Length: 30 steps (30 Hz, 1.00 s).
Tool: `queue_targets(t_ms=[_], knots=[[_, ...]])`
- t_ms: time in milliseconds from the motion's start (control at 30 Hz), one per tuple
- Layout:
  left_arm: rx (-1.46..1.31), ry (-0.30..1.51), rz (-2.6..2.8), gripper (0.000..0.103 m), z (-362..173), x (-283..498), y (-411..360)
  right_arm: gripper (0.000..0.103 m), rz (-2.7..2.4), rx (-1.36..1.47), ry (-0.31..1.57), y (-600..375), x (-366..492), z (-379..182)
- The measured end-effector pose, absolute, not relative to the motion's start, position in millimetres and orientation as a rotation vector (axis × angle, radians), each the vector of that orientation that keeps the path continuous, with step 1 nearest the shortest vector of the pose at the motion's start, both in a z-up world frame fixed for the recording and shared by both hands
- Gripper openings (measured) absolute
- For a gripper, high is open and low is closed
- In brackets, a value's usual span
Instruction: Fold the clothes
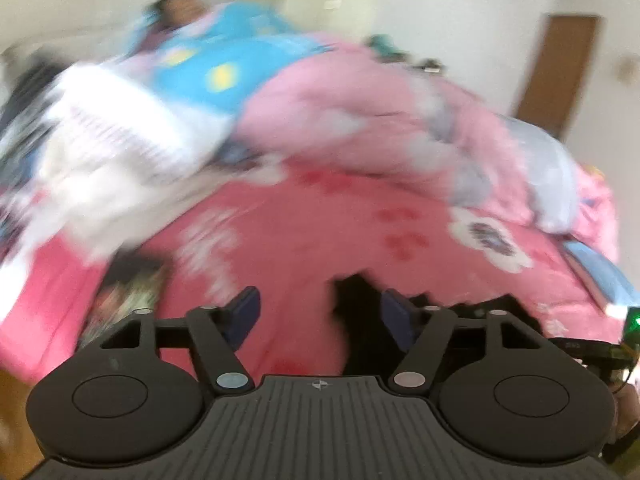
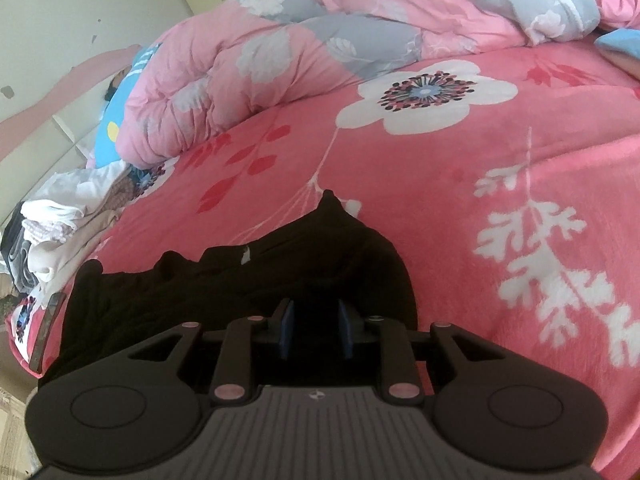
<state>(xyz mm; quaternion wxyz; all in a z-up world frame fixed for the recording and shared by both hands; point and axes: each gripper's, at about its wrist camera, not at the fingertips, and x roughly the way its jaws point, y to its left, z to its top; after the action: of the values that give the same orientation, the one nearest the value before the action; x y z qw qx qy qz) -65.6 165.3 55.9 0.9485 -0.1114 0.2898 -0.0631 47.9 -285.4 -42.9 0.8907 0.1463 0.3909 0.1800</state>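
Meanwhile, on the bed: a black garment between two grippers

Up close, the right gripper (image 2: 313, 328) has its jaws narrowed around a fold of the black garment (image 2: 224, 280), though dark cloth against dark fingers makes it impossible to tell whether they have it pinched. The left gripper (image 1: 316, 316) holds its jaws wide apart with nothing between them, hovering over the bed's pink flowered blanket (image 2: 500, 216); a ragged edge of the same black cloth shows just beside its right finger. The garment lies crumpled at the near edge of the bed, spreading leftward from the right gripper. Farther out, a heap of white and pale clothes (image 2: 56, 224) sits at the bed's left side, heavily blurred in the left wrist view. Behind it a pink and grey quilt (image 2: 248, 52) is bunched along the far side, with a blue pillow (image 2: 110, 128) tucked against its end. A brown door (image 1: 560, 72) stands in the white wall beyond.
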Motion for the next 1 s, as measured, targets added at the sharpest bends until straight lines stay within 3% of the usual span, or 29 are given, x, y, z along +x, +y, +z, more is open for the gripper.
queue_targets(t_ms=[200,333,467,533,567,700,767,833,900,967,1000], knots=[[0.049,0.732,-0.449,0.069,25,40,89,0.029,0.388,0.302,0.817,-287,46,-38],[0.260,0.840,-0.643,0.068,-2,105,38,0.041,0.435,0.322,0.791,-299,43,-29],[0.370,0.962,-0.735,0.067,-31,127,32,0.046,0.479,0.341,0.755,-314,48,-19],[0.360,1.014,-0.737,0.060,-42,132,38,0.061,0.483,0.348,0.756,-317,58,-20],[0.351,1.021,-0.743,0.060,-44,133,41,0.061,0.482,0.350,0.760,-319,64,-21],[0.358,0.980,-0.768,0.046,-45,126,44,0.061,0.484,0.343,0.817,-314,87,-32],[0.389,0.949,-0.774,0.035,-44,120,40,0.061,0.490,0.329,0.852,-308,96,-39],[0.453,0.901,-0.787,0.014,-43,109,37,0.062,0.493,0.288,0.852,-301,98,-41],[0.506,0.855,-0.783,0.006,-43,102,30,0.062,0.487,0.241,0.846,-293,97,-42],[0.541,0.817,-0.760,0.004,-45,96,25,0.050,0.461,0.179,0.834,-286,94,-41],[0.543,0.802,-0.744,0.003,-44,96,24,0.037,0.441,0.141,0.827,-283,91,-40]])
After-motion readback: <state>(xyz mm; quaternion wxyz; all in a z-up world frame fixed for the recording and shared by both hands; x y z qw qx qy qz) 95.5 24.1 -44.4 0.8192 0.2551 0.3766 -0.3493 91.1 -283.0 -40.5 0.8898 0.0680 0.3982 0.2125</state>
